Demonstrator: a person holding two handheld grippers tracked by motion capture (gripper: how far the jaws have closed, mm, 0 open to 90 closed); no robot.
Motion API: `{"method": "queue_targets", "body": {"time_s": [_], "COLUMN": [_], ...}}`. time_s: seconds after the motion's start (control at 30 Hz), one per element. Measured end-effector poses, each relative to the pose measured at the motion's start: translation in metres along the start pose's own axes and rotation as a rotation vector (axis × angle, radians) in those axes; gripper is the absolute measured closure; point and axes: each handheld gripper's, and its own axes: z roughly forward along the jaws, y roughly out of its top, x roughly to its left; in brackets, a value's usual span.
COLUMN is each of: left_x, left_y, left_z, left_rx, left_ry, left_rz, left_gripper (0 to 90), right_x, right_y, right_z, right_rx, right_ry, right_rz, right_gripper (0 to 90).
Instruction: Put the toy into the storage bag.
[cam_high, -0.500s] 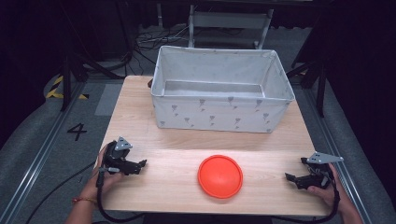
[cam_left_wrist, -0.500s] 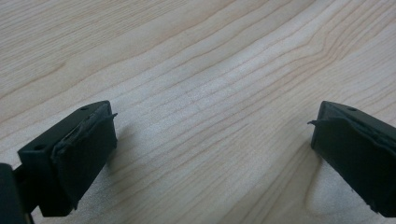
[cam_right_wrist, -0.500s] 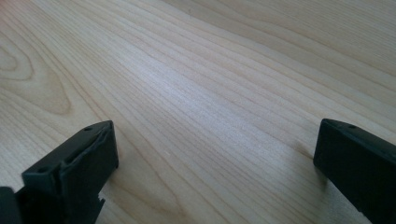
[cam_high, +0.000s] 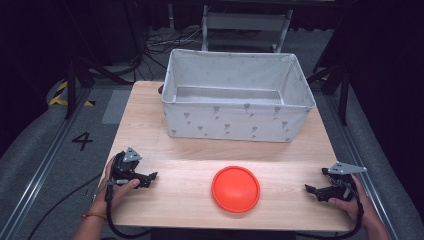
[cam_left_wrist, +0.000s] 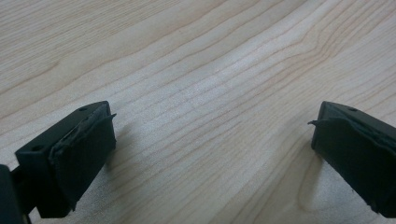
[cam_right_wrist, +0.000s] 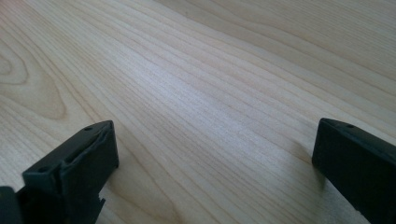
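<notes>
Nothing is judged as done yet: the left gripper (cam_high: 150, 177) is held with jaws wide apart and empty, the orange disc (cam_high: 235, 189) lies untouched between it and the equally open right gripper (cam_high: 311, 190), and the fabric bin (cam_high: 235, 122) beyond them is seen empty.

Left claw (cam_high: 150, 176) and right claw (cam_high: 311, 190) gape wide.

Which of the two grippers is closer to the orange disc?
The right gripper; the left gripper sits slightly farther from the orange disc. The margin is small.
</notes>
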Motion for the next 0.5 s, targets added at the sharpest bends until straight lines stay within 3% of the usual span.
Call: {"method": "queue_targets", "body": {"time_s": [0.1,0.27,0.4,0.43,0.47,0.5], "left_x": [0.000,0.000,0.000,0.000,0.000,0.000], "left_y": [0.000,0.000,0.000,0.000,0.000,0.000], "left_z": [0.000,0.000,0.000,0.000,0.000,0.000], "left_rx": [0.000,0.000,0.000,0.000,0.000,0.000], "left_ry": [0.000,0.004,0.002,0.002,0.001,0.001], "left_rz": [-0.002,-0.002,0.001,0.001,0.001,0.002], "left_gripper": [0.2,0.3,0.3,0.3,0.3,0.3], "right_x": [0.001,0.002,0.008,0.009,0.010,0.011], "right_y": [0.005,0.006,0.010,0.012,0.014,0.016], "right_z": [0.000,0.000,-0.004,-0.004,-0.005,-0.006], "right_rx": [0.041,0.047,0.028,0.027,0.024,0.018], "right_ry": [-0.009,-0.009,0.025,0.037,0.034,0.034], "right_rz": [0.005,0.004,-0.016,-0.016,-0.016,-0.021], "right_gripper": [0.7,2.2,22.4,15.6,14.2,18.8]}}
